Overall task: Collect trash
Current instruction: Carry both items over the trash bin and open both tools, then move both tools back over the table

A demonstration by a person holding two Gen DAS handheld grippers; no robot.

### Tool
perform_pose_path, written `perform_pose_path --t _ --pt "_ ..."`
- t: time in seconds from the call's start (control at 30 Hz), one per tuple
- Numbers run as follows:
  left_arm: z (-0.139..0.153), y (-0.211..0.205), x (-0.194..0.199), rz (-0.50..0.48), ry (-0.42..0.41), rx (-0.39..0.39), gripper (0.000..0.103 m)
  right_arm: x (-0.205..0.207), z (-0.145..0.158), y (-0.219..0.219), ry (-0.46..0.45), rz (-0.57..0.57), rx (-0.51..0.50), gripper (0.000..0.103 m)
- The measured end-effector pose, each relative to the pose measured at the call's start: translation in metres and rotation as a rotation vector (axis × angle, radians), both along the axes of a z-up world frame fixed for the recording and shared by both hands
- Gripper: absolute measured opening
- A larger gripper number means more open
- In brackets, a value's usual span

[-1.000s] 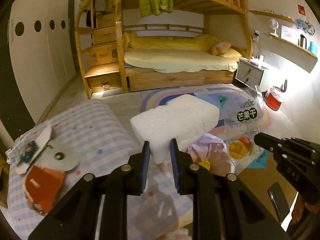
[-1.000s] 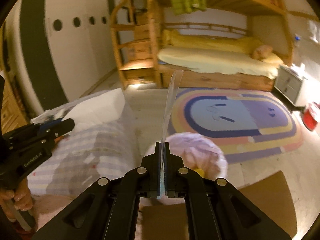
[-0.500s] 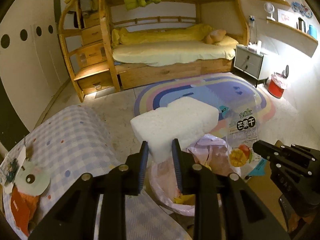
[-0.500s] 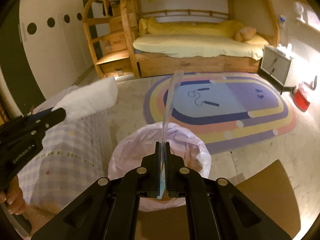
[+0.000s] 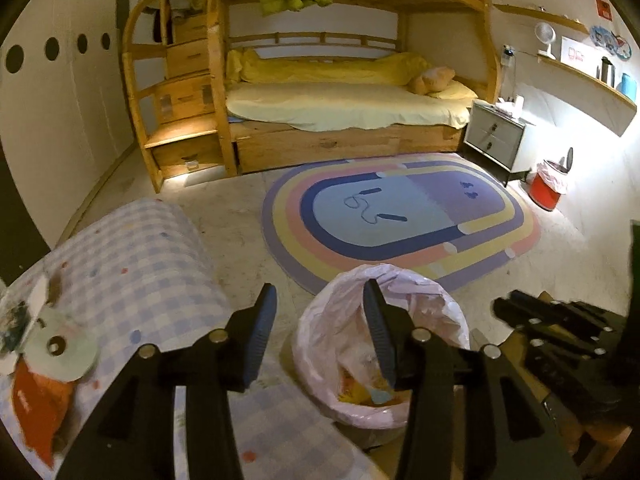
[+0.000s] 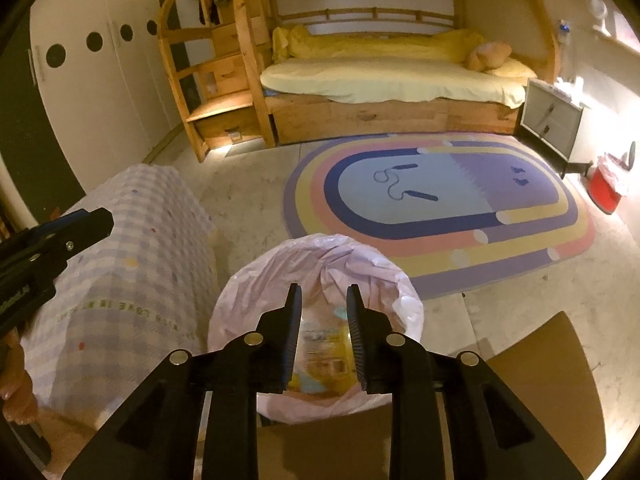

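A bin lined with a pink bag (image 5: 424, 300) (image 6: 360, 264) stands on the floor by the table. My left gripper (image 5: 320, 308) is open and empty, beside and above the bin's left rim. My right gripper (image 6: 323, 304) is open and empty right over the bin's mouth. A clear snack bag with yellow print (image 6: 322, 344) lies inside the bin between its fingers. Yellow and blue scraps (image 5: 368, 394) show at the bin's bottom. The right gripper also shows in the left wrist view (image 5: 560, 320), the left gripper in the right wrist view (image 6: 60, 236).
A checked cloth covers the table (image 5: 132, 272) at left, with an orange packet (image 5: 36, 404), a disc (image 5: 60, 350) and paper scraps (image 5: 16, 316) on it. A brown cardboard sheet (image 6: 532, 364) lies at lower right. A striped rug (image 5: 400, 216), bunk bed (image 5: 340, 108) and red bin (image 5: 546, 190) are farther off.
My left gripper opened and the white foam block is gone from it. My right gripper opened and let go of the clear snack bag, which now lies in the bin.
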State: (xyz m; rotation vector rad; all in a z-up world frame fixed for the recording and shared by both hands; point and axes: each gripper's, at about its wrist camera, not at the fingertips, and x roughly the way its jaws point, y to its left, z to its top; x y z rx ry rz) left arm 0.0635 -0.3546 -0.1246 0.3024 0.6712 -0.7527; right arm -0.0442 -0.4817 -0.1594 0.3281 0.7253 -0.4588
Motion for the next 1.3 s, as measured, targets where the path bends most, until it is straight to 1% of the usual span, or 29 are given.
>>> perform_pose_path --t 0.1,0.13,0.2,0.33,0.53,0.7,0.83,0.9,0.93,1.0,1.17,1.3 --pt "0.011 0.019 -0.004 0.022 -0.007 -0.017 0.044 -0.008 0.014 0.008 -0.023 0.008 -0.003 0.025" --pt "0.013 0.025 -0.006 0.028 -0.004 -0.021 0.044 -0.012 0.023 0.015 -0.032 0.018 -0.015 0.025" --pt "0.021 0.039 -0.008 0.043 -0.011 -0.033 0.044 -0.016 0.031 0.023 -0.044 0.033 -0.028 0.025" --pt "0.036 0.074 -0.014 0.074 -0.015 -0.056 0.044 -0.022 0.056 0.051 -0.083 0.083 -0.031 0.025" --pt "0.052 0.132 -0.021 0.134 -0.034 -0.066 0.045 -0.012 0.083 0.097 -0.108 0.186 -0.060 0.025" --pt "0.060 0.186 -0.021 0.210 -0.043 -0.074 0.051 0.007 0.098 0.142 -0.128 0.304 -0.074 0.025" --pt "0.061 0.232 -0.019 0.295 -0.064 -0.067 0.054 0.025 0.099 0.179 -0.120 0.405 -0.083 0.025" --pt "0.059 0.255 -0.019 0.338 -0.072 -0.071 0.057 0.034 0.098 0.193 -0.114 0.446 -0.083 0.027" --pt "0.058 0.264 -0.019 0.356 -0.074 -0.070 0.057 0.039 0.096 0.202 -0.109 0.469 -0.084 0.030" --pt "0.054 0.285 -0.015 0.413 -0.089 -0.058 0.058 0.050 0.091 0.218 -0.099 0.511 -0.086 0.032" --pt "0.043 0.327 0.005 0.527 -0.041 -0.078 0.058 0.077 0.076 0.252 -0.072 0.611 -0.064 0.032" --pt "0.038 0.344 0.015 0.573 -0.039 -0.073 0.058 0.098 0.068 0.274 -0.060 0.676 -0.061 0.032"
